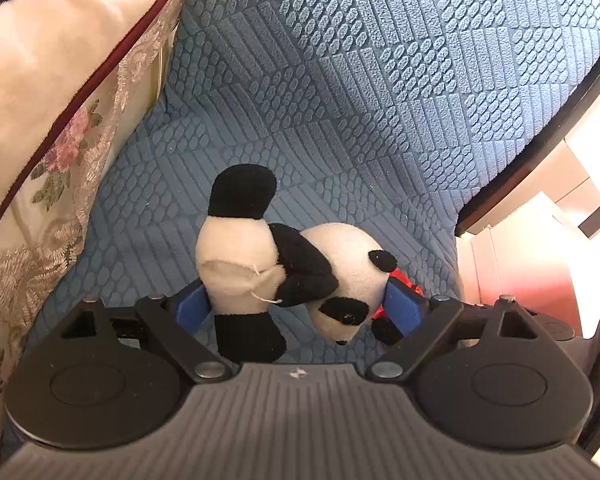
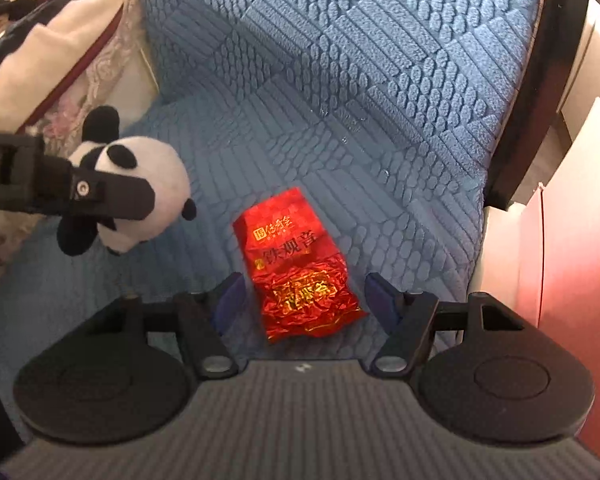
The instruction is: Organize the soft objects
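Left gripper (image 1: 300, 308) is clamping the panda plush (image 1: 284, 268) w/ wide-set pads, holding it above the blue cushion (image 1: 380, 100), prob. for carrying. Right gripper (image 2: 304, 300) is hanging w/ jaws apart, straddling the red foil packet (image 2: 296, 260) lying near-centre, pads not touching it

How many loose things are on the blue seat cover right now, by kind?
Plush panda: 1
Red foil tea packet: 1
Floral cushion, at the left edge: 1
Total: 3
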### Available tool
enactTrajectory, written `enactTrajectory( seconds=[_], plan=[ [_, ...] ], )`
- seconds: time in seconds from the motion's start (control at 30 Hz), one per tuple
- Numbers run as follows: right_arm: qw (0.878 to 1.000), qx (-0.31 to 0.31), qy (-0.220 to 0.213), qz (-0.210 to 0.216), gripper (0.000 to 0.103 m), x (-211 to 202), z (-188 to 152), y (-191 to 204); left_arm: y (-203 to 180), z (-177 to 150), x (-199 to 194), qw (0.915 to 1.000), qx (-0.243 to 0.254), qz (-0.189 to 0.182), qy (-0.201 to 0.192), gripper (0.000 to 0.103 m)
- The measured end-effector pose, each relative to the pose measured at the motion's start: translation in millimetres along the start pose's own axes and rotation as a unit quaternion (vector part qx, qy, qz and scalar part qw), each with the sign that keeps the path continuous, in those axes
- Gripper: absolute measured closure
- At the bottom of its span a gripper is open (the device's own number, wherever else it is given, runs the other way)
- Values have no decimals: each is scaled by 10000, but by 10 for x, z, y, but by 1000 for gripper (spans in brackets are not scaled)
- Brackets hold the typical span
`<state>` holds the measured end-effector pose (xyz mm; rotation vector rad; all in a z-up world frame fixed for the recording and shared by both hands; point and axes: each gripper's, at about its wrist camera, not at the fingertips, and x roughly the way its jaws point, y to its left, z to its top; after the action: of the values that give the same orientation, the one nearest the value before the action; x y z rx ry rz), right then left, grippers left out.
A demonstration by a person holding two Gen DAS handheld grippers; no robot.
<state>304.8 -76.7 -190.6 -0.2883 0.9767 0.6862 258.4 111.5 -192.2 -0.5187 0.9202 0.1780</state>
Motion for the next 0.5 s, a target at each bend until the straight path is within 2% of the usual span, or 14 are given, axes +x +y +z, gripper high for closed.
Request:
enactTrajectory(
  seconds=[0.03,0.07,0.23,0.5],
  plan=[
    [10000,-24,7,-16,37,16,-11,14,-7,3,-1,10000,2,-26,19,11],
    [10000,-23,32,-10,44,55,-12,11,-16,6,-7,10000,21,-40,27,11],
    [9999,137,-11,-32,45,32,-36,4,-39,-40,-105,9999,118,31,-17,10],
    [9978,316,-441,-384,46,-397,-92,-4,-36,-169,-226,10000,74,-29,17,10]
  ],
)
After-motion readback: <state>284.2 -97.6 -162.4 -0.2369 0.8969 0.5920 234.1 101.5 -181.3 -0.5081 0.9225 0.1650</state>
